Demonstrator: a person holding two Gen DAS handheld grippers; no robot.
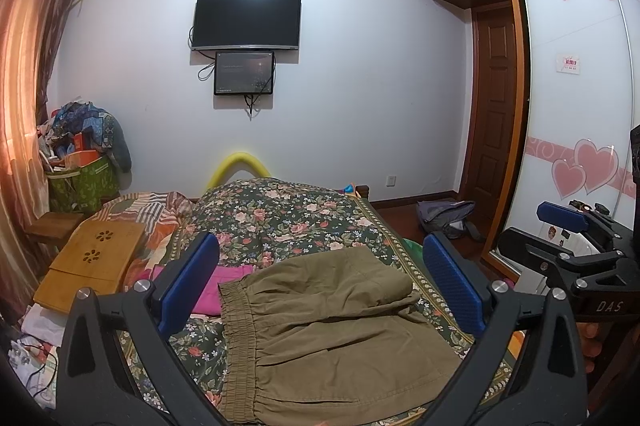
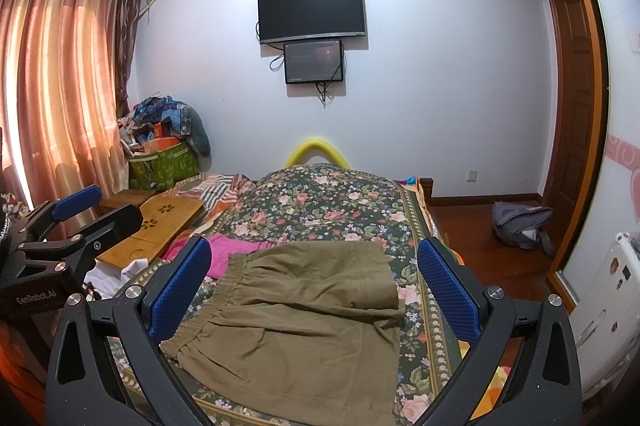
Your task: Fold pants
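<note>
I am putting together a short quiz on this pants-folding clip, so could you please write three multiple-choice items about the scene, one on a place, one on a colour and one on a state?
1. Where do the pants lie?
A. on the floral bedspread
B. on the wooden lap tray
C. on the floor by the backpack

2. What colour is the garment showing past the waistband?
A. white
B. pink
C. blue

3. How do the two grippers stand?
A. both shut on the pants
B. left shut, right open
C. both open, holding nothing

Answers:
1 A, the olive cloth rests flat on the flowered cover.
2 B, bright pink fabric shows beside the elastic waistband.
3 C, the left gripper and right gripper each show blue fingers spread wide, with nothing between them.
</note>
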